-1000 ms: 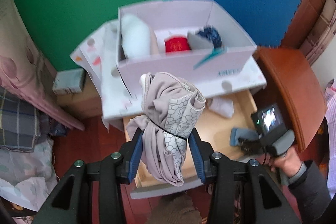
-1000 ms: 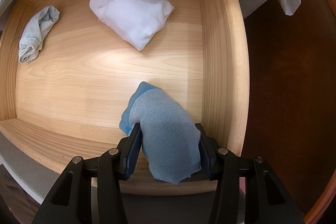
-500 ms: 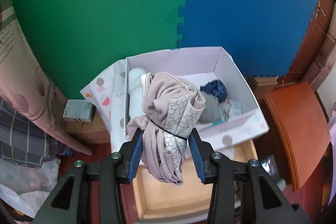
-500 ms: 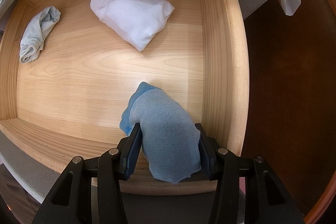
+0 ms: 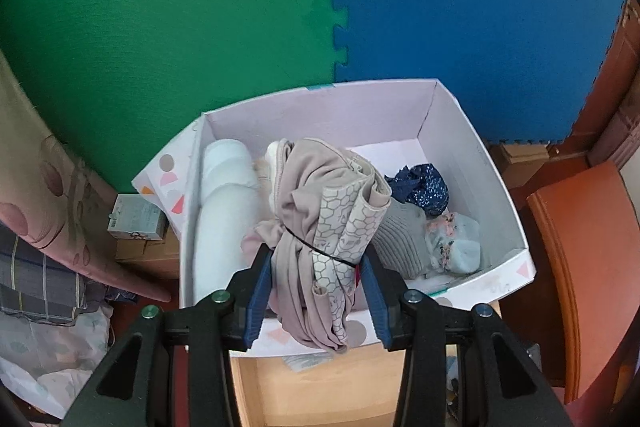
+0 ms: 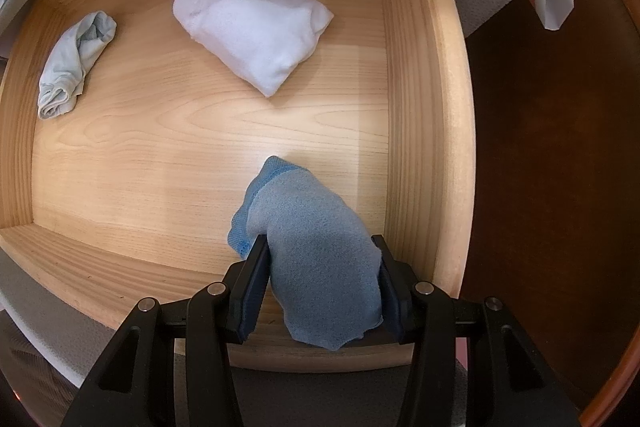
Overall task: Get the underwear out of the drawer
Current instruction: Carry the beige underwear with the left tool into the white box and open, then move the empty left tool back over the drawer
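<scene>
A: Left wrist view first. What's in the containers?

B: A white cardboard box with pastel dots and triangles [image 5: 504, 211] sits just beyond the pale wooden drawer [image 5: 320, 387]. Inside the box, a rolled white cloth [image 5: 228, 211] lies along its left wall, a navy speckled bundle [image 5: 424, 187] is toward its right, a grey ribbed piece [image 5: 400, 239] sits in front of that, and a pale floral bundle [image 5: 456, 243] is near the box's front right corner.

A: And the claw?

B: The left gripper [image 5: 318, 291] is partly closed, its blue pads pinching a beige underwear bundle with a honeycomb-print band [image 5: 320, 219], held over the box's front part.

A: Anything unclear?

B: The bundle covers the middle of the box, and only a strip of the drawer shows below it.

A: Now the right wrist view.

B: Looking down into the drawer, beyond the claw lie a folded white cloth [image 6: 252, 31] near the drawer's back wall and a crumpled pale grey-blue piece [image 6: 74, 61] by its left wall. The right gripper [image 6: 320, 279] is partly closed, clamping a blue knit garment [image 6: 312, 251] close to the drawer's front right corner.

A: Does it touch the drawer floor?

B: I cannot tell; its lower part hides behind the claw.
</scene>
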Demonstrator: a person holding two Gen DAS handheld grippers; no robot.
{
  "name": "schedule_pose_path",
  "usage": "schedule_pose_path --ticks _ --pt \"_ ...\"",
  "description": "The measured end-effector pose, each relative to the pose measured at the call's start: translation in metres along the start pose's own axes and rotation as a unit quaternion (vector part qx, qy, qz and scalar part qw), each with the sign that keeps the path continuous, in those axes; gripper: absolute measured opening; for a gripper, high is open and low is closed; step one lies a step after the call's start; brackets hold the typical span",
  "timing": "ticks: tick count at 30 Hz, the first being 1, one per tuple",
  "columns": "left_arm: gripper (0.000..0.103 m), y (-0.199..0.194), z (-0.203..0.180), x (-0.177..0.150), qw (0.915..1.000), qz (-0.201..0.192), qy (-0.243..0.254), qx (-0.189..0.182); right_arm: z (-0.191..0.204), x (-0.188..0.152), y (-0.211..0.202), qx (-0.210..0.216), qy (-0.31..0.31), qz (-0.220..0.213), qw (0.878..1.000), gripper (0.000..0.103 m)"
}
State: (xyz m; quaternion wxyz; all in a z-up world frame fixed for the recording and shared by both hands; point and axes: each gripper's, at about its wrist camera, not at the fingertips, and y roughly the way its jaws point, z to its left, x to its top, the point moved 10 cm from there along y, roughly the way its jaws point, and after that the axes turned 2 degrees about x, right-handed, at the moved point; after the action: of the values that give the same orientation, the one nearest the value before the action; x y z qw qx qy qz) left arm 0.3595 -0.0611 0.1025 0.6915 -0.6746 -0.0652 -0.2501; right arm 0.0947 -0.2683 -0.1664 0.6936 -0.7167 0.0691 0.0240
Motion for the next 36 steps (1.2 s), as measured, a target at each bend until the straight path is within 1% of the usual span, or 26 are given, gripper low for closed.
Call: schedule_pose_path --ticks 6,13,20,22,23,25,29,33,36 --pt "0.043 0.027 -0.008 -0.002 0.9993 0.013 0.027 0.021 -0.001 -0.001 0.001 0.002 -0.003 -0.001 1.000 0.046" --pt "0.044 0.045 -0.009 -0.003 0.9991 0.031 0.018 0.021 -0.002 0.000 0.003 0.002 -0.005 -0.001 1.000 0.046" --pt "0.047 0.055 -0.009 -0.006 0.9984 0.038 0.021 0.036 -0.003 0.000 0.003 0.006 -0.003 -0.002 1.000 0.046" --pt "0.047 0.053 -0.010 -0.006 0.9987 0.036 0.018 0.031 -0.004 0.000 0.004 0.006 -0.003 -0.001 1.000 0.046" --pt "0.049 0.051 -0.011 -0.005 0.9990 0.036 0.018 0.021 -0.006 0.001 0.005 0.006 -0.003 -0.001 1.000 0.046" --pt "0.051 0.044 -0.011 -0.005 0.9993 0.032 0.016 0.014 -0.006 0.001 0.005 0.006 -0.003 -0.001 1.000 0.046" --pt "0.051 0.025 -0.010 -0.008 0.9996 0.011 0.023 0.009 -0.006 0.001 0.006 0.005 -0.002 0.000 1.000 0.046" --pt "0.052 0.004 -0.004 -0.024 0.9996 0.002 0.028 0.008 -0.006 0.002 0.005 0.005 -0.001 0.001 1.000 0.046" --pt "0.054 -0.008 0.006 -0.045 0.9996 -0.004 0.026 0.010 -0.004 0.004 0.005 0.004 -0.001 0.001 1.000 0.046"
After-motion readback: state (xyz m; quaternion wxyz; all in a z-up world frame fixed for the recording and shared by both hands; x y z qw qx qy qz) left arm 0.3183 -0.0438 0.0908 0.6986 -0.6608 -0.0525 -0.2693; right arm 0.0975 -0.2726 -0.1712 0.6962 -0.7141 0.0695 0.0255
